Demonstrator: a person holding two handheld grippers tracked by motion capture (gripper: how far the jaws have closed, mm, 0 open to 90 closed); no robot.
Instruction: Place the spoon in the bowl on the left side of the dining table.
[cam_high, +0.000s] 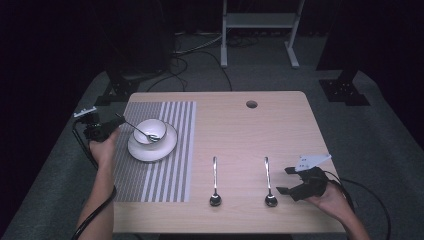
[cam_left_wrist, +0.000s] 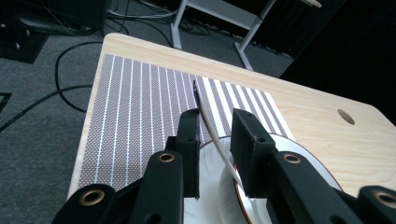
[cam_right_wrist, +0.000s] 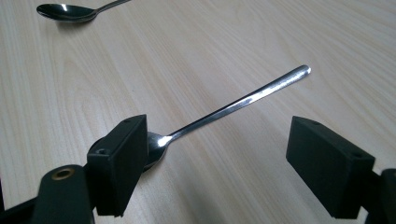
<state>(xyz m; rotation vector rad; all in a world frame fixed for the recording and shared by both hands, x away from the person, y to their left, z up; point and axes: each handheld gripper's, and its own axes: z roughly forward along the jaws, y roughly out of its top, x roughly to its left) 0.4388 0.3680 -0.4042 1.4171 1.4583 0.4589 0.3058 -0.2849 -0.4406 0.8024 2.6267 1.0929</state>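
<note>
- Spoon (cam_left_wrist: 215, 138) leaned in bowl (cam_high: 150, 131) on plate (cam_high: 152, 150); handle stands between left gripper (cam_left_wrist: 215, 140) jaws, slightly parted, no pad contact seen.
- Right gripper (cam_right_wrist: 215, 168) held wide apart over table spoon (cam_right_wrist: 233, 106).
- Judged: thin steel, stiff, light, slippery; best pinched mid-handle.

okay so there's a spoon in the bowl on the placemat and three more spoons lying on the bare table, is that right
Not quite: two spoons lie on the bare table, not three. The high view shows one spoon left of the other spoon, near the right gripper. The rest holds: a third spoon rests in the bowl on its plate, on the striped placemat.
</note>
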